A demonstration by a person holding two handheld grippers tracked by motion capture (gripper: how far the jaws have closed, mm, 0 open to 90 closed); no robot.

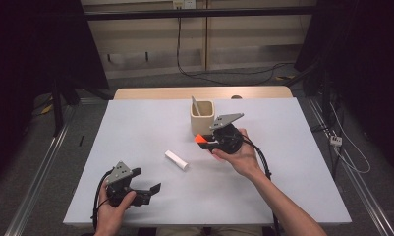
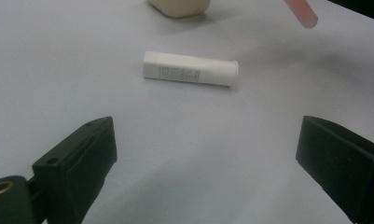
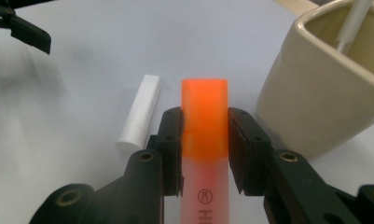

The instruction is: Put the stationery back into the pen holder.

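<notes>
Near edge of the matte pale-grey table (image 1: 135,128): the left gripper (image 1: 145,183), black with a grey three-cornered plate, rests in the person's left hand (image 1: 111,209); its two wedge-shaped jaws stand wide apart with nothing between them, seen at the lower corners of the left gripper view. Mid-table: one white cylindrical tube (image 1: 177,160), smooth, with fine print along its side (image 2: 190,69), lies flat on the tabletop, apart from both grippers. Beyond it, the right gripper (image 1: 206,142), held in the right hand (image 1: 241,155) above the table, clamps one highlighter (image 3: 204,135) between its two black pads; the marker has a translucent pinkish barrel and a glossy orange cap (image 1: 200,139) jutting past the jaws. Farthest: one cream, rounded-square ceramic cup (image 1: 202,117), glazed and smooth, stands upright just beside the gripped highlighter and holds one slim white stick (image 3: 353,22) leaning against its rim
</notes>
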